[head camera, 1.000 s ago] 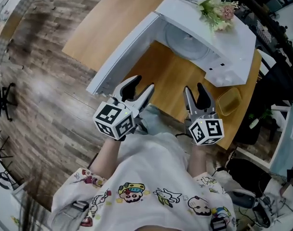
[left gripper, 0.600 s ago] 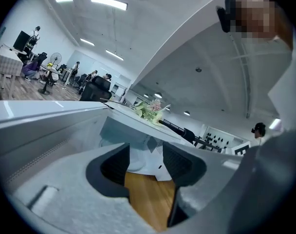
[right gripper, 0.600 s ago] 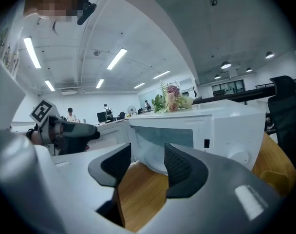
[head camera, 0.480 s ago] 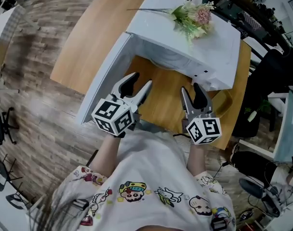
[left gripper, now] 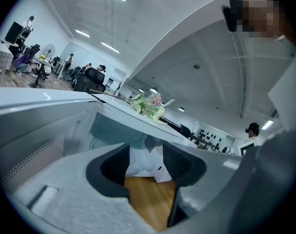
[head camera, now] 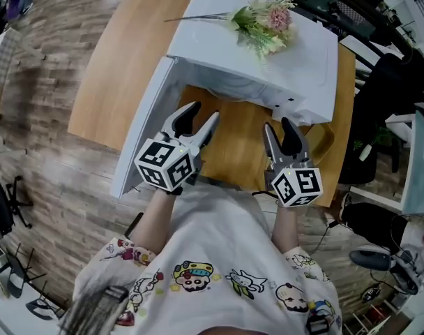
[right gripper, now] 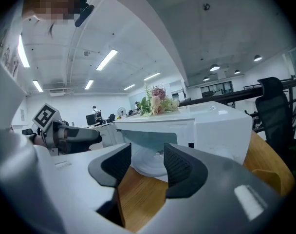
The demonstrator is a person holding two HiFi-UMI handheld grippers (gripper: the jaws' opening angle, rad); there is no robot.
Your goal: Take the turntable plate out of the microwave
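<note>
We hold both claws over the near part of the wooden desk (head camera: pixel 118 61), in front of the white microwave (head camera: pixel 306 65). Its door (head camera: pixel 139 142) stands swung open on the left. The left claw (head camera: pixel 202 114) is spread, with nothing between its jaws but a view of bare desk wood. The right claw (head camera: pixel 279 125) is spread too, and empty. The turntable plate (right gripper: pixel 149 164) sits inside the microwave's cavity, where the right gripper view shows it beyond the jaws, apart from both claws. A spray of pink and green flowers (head camera: pixel 264 23) lies on the microwave's top. A yellowish container (head camera: pixel 323 142) rests on the desk just right of the microwave. The desk stands on a grey-brown plank floor (head camera: pixel 38 131). Around us is a large open office, with strip lights (right gripper: pixel 106 60) on a pale ceiling and a black chair (right gripper: pixel 272 106) to the right.
</note>
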